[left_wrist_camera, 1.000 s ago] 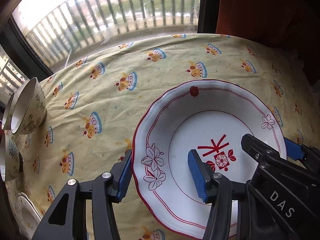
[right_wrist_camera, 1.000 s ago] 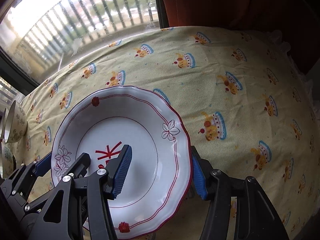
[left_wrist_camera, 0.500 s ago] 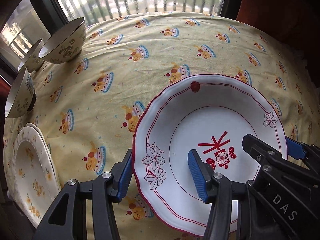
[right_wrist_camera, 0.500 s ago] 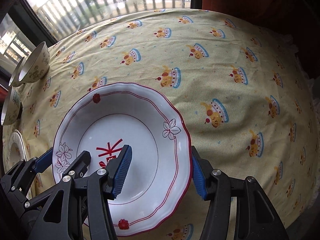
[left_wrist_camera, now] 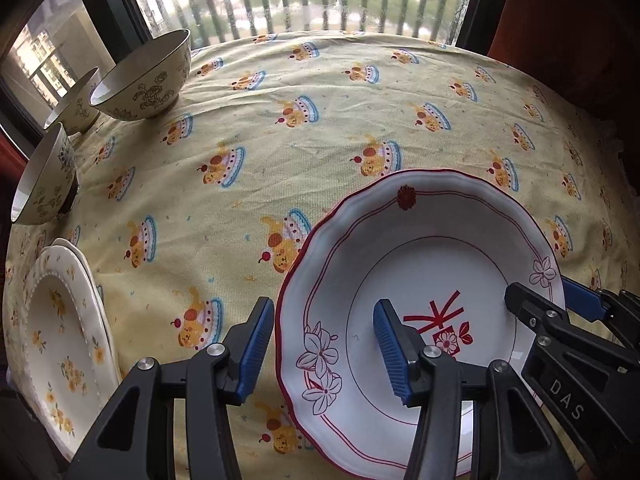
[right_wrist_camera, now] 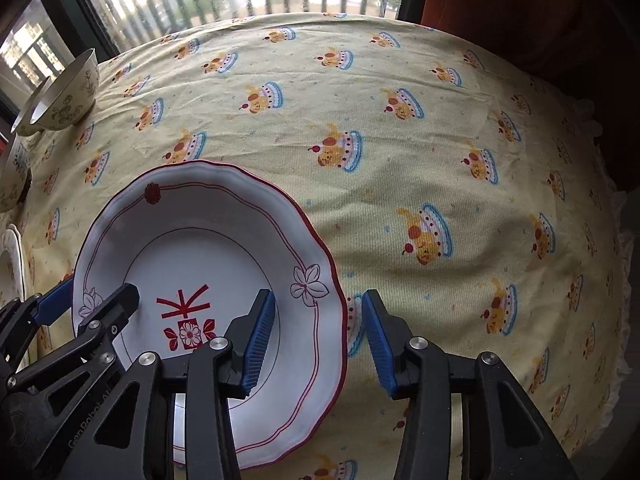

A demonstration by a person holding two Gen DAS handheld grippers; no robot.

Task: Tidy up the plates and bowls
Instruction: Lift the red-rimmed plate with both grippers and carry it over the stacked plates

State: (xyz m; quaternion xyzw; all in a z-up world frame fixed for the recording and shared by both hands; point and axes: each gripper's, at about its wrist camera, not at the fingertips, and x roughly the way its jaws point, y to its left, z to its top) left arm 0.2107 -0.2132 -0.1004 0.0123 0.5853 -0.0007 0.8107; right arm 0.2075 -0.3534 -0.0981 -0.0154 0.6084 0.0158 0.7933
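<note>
My right gripper [right_wrist_camera: 318,334] has just been closing astride the red-rimmed plate [right_wrist_camera: 208,248] at lower left, not yet pinching; my left gripper [left_wrist_camera: 322,346] likewise straddles it, pads apart.

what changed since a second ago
Both grippers, left gripper and right gripper, swung the red-rimmed plate across the tablecloth, bringing the bowls and floral plates closer into view. The right jaws have just been closing around its rim. Each still straddles its own edge.

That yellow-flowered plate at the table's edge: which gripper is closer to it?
Left. The left gripper straddles the red-rimmed plate's rim nearest the yellow-flowered plate; the right gripper straddles the far rim.
</note>
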